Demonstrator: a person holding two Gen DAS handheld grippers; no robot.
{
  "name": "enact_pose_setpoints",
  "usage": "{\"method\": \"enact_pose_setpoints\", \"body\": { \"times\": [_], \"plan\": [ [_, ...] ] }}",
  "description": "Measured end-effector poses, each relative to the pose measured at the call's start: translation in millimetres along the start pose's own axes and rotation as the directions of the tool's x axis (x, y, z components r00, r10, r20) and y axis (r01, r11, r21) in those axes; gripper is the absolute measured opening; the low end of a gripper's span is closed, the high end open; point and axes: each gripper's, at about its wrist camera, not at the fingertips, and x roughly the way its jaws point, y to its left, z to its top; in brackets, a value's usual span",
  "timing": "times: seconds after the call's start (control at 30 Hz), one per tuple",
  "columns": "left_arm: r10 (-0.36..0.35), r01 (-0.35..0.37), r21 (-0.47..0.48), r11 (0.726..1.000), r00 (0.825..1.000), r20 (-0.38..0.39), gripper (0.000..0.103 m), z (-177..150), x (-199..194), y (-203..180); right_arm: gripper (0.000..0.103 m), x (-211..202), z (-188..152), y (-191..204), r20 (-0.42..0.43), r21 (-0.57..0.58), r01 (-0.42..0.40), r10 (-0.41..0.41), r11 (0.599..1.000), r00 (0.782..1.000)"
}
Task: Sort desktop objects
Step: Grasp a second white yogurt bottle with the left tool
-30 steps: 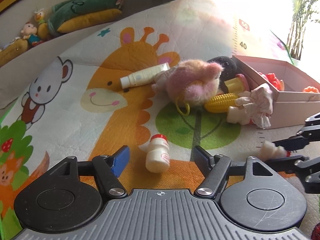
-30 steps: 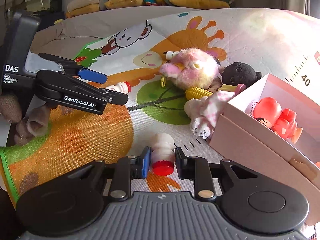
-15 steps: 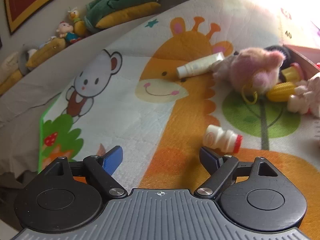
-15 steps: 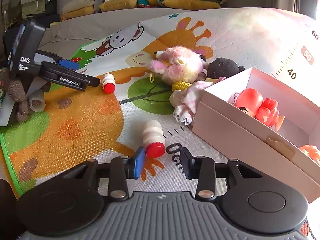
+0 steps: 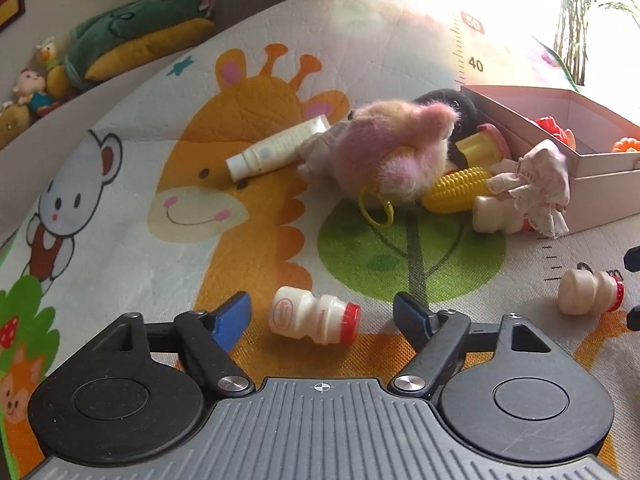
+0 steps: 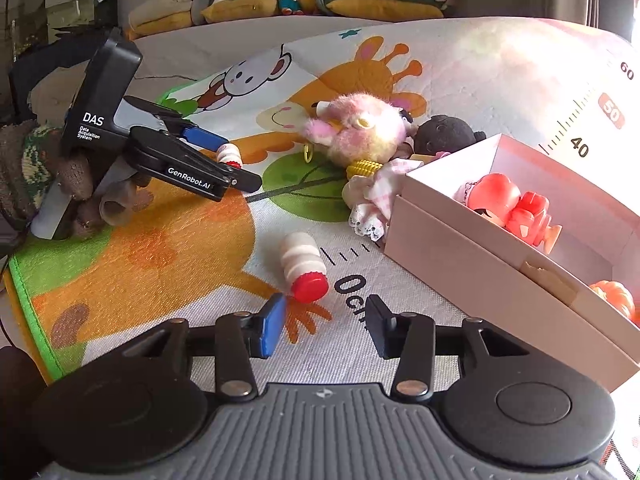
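A small white bottle with a red cap [image 5: 316, 318] lies on its side on the play mat, cap to the right. It sits between the fingers of my left gripper [image 5: 320, 312], whose jaws are closing; the pads do not touch it. A second such bottle [image 6: 304, 264] lies just ahead of my right gripper [image 6: 325, 314]. The right jaws are opening with nothing between them. In the right wrist view the left gripper [image 6: 228, 160] straddles the first bottle [image 6: 229, 154].
A pink plush [image 5: 396, 160], a yellow corn toy [image 5: 456, 190], a white tube [image 5: 276, 148] and a lace-wrapped bottle [image 5: 496, 216] crowd the mat's middle. A pink box [image 6: 460, 248] with red toys stands at the right. A person's gloved hand [image 6: 76, 176] holds the left gripper.
My right gripper has opened, let its bottle go and drawn back from it. The left view swung left and back; its bottle now lies crosswise between the fingers.
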Motion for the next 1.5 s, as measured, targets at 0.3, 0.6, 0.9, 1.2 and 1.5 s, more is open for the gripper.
{"method": "enact_pose_setpoints", "body": {
  "times": [0.3, 0.6, 0.9, 1.2, 1.5],
  "plan": [
    [0.026, -0.026, -0.025, 0.999, 1.0, -0.002, 0.052, -6.3, -9.7, -6.2, 0.046, -1.3, -3.7, -0.9, -0.01, -0.001, 0.001, -0.001, 1.0, 1.0],
    [0.003, -0.004, -0.073, 0.997, 1.0, -0.014, 0.052, -25.0, -41.9, -20.7, 0.047, -1.3, 1.8, -15.3, 0.009, 0.056, 0.078, -0.078, 0.995, 0.997],
    [0.009, -0.01, -0.094, 0.996, 1.0, -0.011, 0.052, -29.8, -48.6, -22.2, 0.05, 10.1, 8.4, -2.3, 0.019, -0.006, 0.113, -0.113, 0.994, 0.993],
    [0.004, -0.004, -0.134, 0.991, 1.0, 0.001, 0.053, -32.4, -54.3, -23.8, 0.057, -1.6, 10.7, -14.4, 0.062, 0.147, 0.072, -0.082, 0.986, 0.995],
    [0.0, 0.001, -0.143, 0.99, 1.0, 0.011, 0.053, -34.5, -54.9, -24.2, 0.059, 24.5, 16.4, 16.1, 0.023, 0.057, 0.038, -0.04, 0.998, 0.999]
  ]
}}
